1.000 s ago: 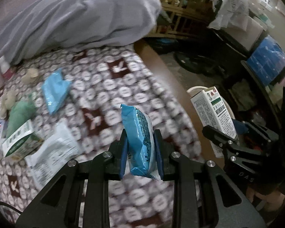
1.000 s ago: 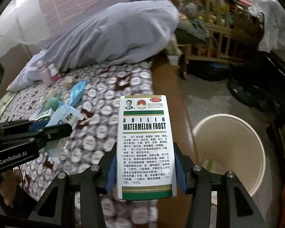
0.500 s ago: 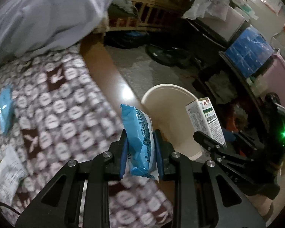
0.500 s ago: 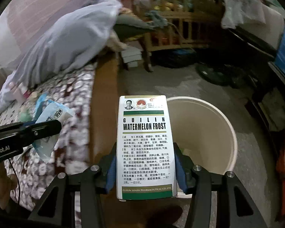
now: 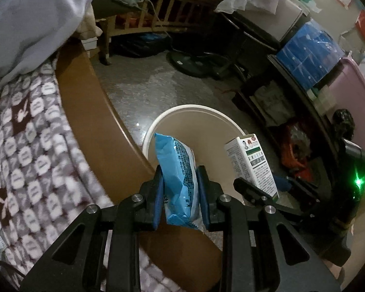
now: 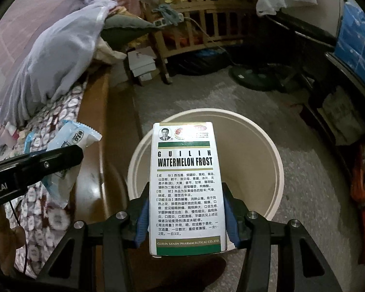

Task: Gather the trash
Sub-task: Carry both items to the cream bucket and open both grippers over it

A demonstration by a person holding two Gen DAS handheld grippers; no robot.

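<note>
Bucket [image 6: 278, 170] nearer; box label [image 6: 185, 187] right-view only.

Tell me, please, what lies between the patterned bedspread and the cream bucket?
A brown wooden bed edge separates bedspread from bucket, seen in both wrist views.

a blue crinkled wrapper [image 5: 180, 182] is pinched upright between the left jaws, its top rising above them. a white and green medicine box [image 6: 186, 187] is clamped upright between the right jaws, above a cream bucket [image 6: 277, 170].
</note>
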